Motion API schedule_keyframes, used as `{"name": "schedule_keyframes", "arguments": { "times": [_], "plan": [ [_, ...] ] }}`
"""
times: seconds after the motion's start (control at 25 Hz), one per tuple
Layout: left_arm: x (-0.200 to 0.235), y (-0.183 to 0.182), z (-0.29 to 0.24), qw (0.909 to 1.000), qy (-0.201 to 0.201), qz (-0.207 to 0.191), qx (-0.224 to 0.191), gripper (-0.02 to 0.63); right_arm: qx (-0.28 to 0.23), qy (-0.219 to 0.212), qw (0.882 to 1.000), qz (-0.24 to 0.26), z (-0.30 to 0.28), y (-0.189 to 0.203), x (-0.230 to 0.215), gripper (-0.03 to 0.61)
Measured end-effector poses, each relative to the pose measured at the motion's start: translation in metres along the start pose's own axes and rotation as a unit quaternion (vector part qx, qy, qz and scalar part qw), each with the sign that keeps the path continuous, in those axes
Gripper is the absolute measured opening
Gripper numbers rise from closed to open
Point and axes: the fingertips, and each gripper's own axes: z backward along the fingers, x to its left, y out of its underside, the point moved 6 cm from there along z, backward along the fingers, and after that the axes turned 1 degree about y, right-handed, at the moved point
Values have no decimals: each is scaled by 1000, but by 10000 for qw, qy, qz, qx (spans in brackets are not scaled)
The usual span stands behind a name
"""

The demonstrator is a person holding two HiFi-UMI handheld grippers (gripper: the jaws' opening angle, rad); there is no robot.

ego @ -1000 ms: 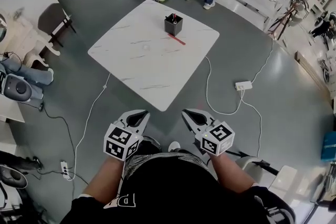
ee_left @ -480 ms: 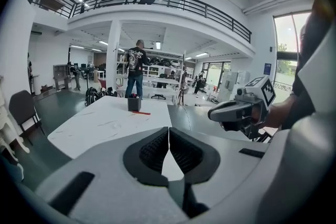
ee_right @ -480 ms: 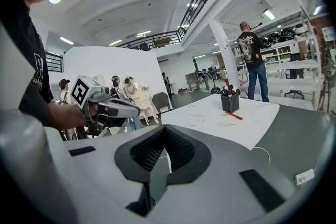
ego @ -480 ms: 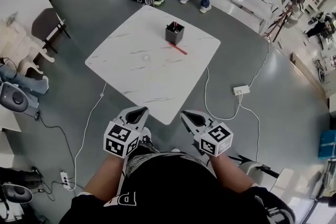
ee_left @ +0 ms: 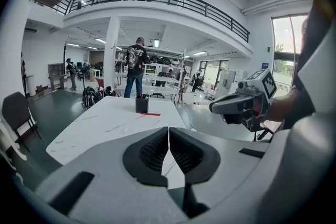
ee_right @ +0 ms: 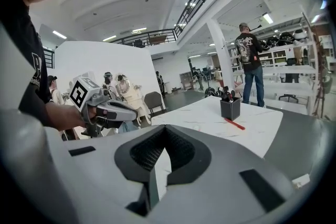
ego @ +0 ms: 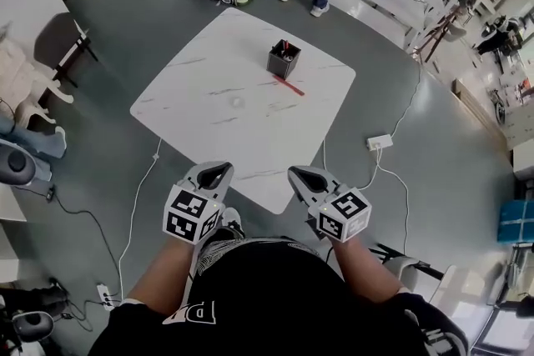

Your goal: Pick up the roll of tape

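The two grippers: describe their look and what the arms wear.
The left gripper and right gripper are pale grey beak-shaped shells with black ribbed pads. Each carries a white cube of black square markers. The forearms are uncovered; the person wears a black top with white lettering.

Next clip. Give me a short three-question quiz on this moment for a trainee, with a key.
1. True or false: the left gripper and the right gripper are both shut and empty.
2. What lies on the table right beside the black pen holder? A) a thin red stick B) scissors C) a cup
3. Where is the roll of tape relative to the grippers?

Key: 1 true. 2 A. 3 It lies on the table ahead of both grippers, and neither touches it.
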Motion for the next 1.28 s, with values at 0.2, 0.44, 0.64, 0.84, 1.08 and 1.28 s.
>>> {"name": "schedule_keyframes", "arguments": {
  "times": [0.2, 0.44, 0.64, 0.84, 1.08, 1.28],
  "plan": [
    [36, 1, -12, 9996, 202, -111, 162, 20, 5, 254, 9997, -31, -30, -10, -6, 5],
    [67, -1, -26, 9972, 633, -310, 254, 20, -19, 555, 9984, -129, -54, -15, -4, 5],
    [88, 1, -43, 9949, 859, -400, 352, 20, -46, 879, 9959, -189, -58, -16, -3, 5],
    [102, 0, -65, 9957, 795, -313, 344, 20, 93, 1040, 9942, -246, -57, -11, -10, 5],
    [125, 10, -94, 9968, 460, -293, 579, 20, 178, 903, 9954, -267, -70, -11, -30, 5],
    [134, 13, -115, 9963, 301, -224, 772, 21, 248, 678, 9970, -285, -80, -16, -47, 5]
  ]
}}
